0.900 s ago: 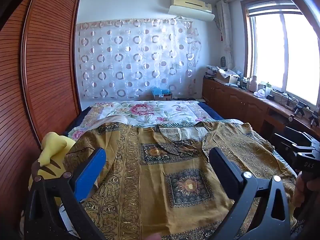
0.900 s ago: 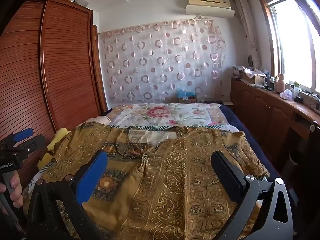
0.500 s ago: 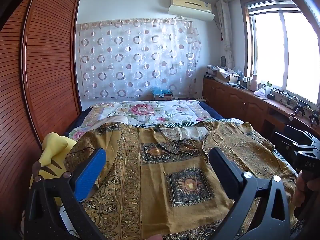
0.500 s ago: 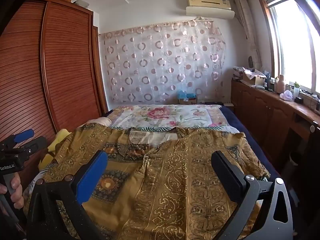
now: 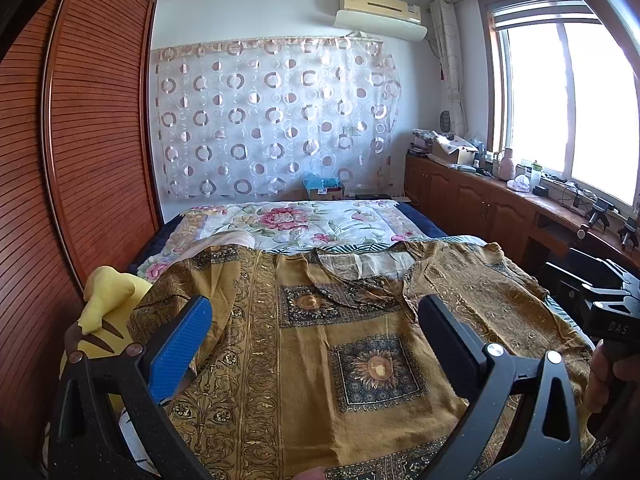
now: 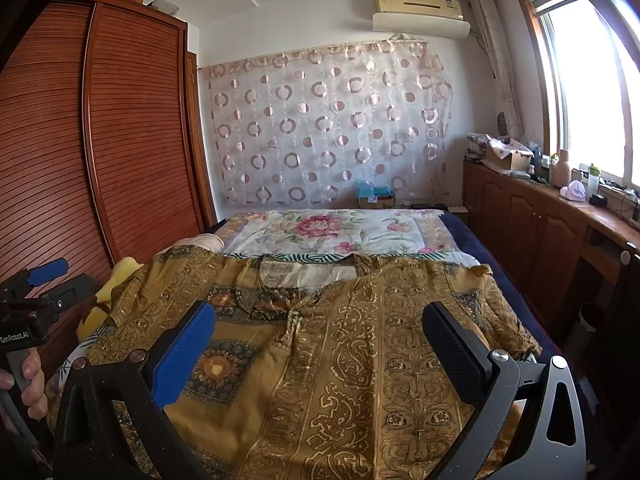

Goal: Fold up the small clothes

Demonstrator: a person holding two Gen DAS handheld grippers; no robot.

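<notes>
Both tools poised over a shirt laid out for folding

The gold patterned shirt [image 5: 344, 344] lies spread flat on the bed [image 5: 424, 229], unfolded. Left tool [image 5: 316, 336] and right tool [image 6: 320, 340] hover above it, jaws wide apart and empty. Folding appears not yet begun; next, each needs to pinch an edge or sleeve.

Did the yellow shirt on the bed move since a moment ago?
No. The shirt lies in the same spot against the flowery bedspread behind it.
</notes>
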